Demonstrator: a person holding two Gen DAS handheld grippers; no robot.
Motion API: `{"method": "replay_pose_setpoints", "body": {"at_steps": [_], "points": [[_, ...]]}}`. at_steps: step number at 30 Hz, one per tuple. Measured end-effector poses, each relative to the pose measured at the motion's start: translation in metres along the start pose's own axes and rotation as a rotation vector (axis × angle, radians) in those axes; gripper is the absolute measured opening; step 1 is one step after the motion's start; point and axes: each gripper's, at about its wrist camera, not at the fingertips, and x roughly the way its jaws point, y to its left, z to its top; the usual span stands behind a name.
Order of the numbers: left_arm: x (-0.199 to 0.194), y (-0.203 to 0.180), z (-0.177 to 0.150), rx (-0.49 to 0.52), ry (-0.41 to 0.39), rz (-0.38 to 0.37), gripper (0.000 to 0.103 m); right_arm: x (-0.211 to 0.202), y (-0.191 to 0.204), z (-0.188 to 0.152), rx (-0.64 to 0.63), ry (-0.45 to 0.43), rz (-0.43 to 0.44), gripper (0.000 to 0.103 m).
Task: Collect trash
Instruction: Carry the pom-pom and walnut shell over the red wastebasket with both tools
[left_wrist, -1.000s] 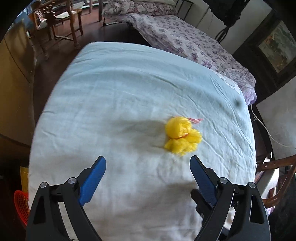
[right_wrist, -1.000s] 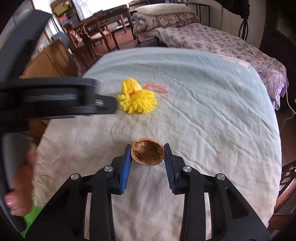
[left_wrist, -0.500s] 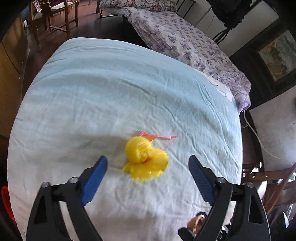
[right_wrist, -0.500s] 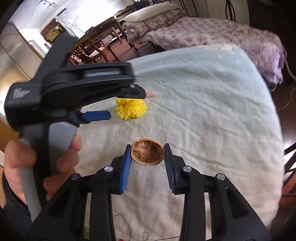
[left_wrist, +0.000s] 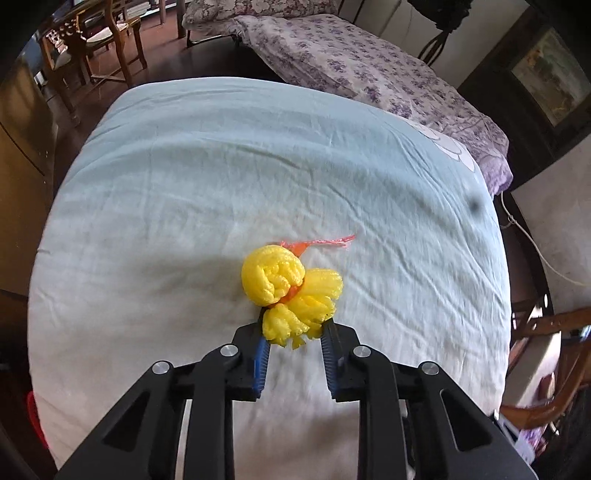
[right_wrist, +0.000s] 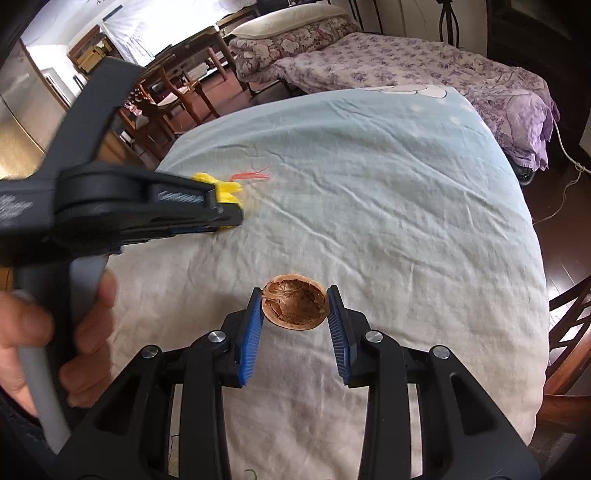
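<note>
Left hand (right_wrist: 55, 343): wrapped round the grey grip of the left gripper (left_wrist: 293, 332).
Left gripper: clenched on the near end of the yellow foam net (left_wrist: 291, 288), which lies on the pale blue sheet (left_wrist: 207, 166).
Orange strip (left_wrist: 325, 242): trails from the net's far side, flat on the sheet.
Right gripper (right_wrist: 295, 306): blue pads clamped on a walnut shell half (right_wrist: 294, 305), hollow side up, above the sheet.
Floral bed (right_wrist: 424, 70): beyond the sheet.
</note>
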Motion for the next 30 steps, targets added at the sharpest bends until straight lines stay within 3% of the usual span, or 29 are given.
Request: {"method": "replay_pose_setpoints", "body": {"at_steps": [7, 17, 30], "points": [[-0.03, 0.018, -0.038, 0.02, -0.013, -0.018, 0.025, 0.005, 0.011, -0.011, -0.031, 0.023, -0.047, 0.035], [-0.07, 0.07, -0.129, 0.031, -0.001, -0.076, 0.025, -0.001, 0.046, -0.035, -0.068, 0.014, -0.075, 0.035], [-0.13, 0.134, -0.196, -0.02, -0.118, -0.075, 0.025, -0.015, 0.091, -0.087, -0.097, 0.024, -0.041, 0.035]]}}
